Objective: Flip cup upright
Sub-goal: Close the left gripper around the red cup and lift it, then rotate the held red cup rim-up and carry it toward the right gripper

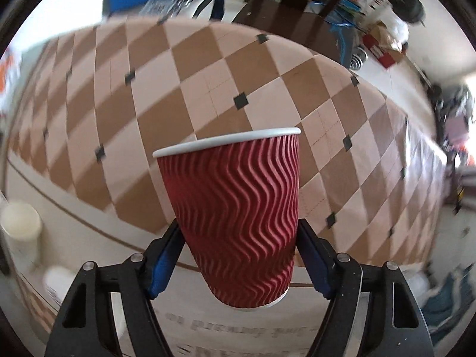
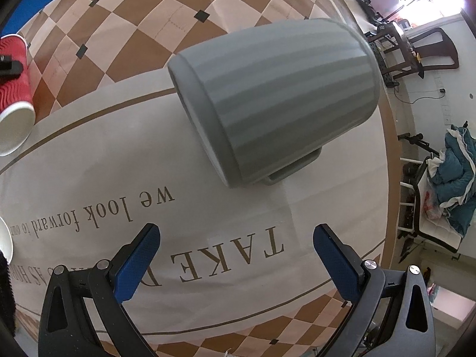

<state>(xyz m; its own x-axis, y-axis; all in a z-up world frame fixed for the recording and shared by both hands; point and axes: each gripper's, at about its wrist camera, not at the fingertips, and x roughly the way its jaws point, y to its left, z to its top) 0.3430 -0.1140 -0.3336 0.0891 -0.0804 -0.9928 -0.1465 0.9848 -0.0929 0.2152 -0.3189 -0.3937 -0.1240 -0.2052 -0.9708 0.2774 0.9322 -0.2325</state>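
My left gripper (image 1: 238, 235) is shut on a red ribbed paper cup (image 1: 238, 208), held above the table with its white rim on top and slightly tilted. The same cup (image 2: 13, 71) shows at the left edge of the right wrist view, its open end toward the camera, with a black finger across it. A grey ribbed mug (image 2: 276, 98) lies on its side on the tablecloth ahead of my right gripper (image 2: 236, 238), handle against the cloth. My right gripper is open and empty, short of the mug.
The table carries a brown and cream checkered cloth (image 1: 208, 74) with a printed white centre (image 2: 148, 163). A white cup (image 1: 20, 226) stands at the left. A white rim (image 2: 4, 244) shows at the left edge. Chairs and clutter (image 2: 446, 178) lie beyond the table's right edge.
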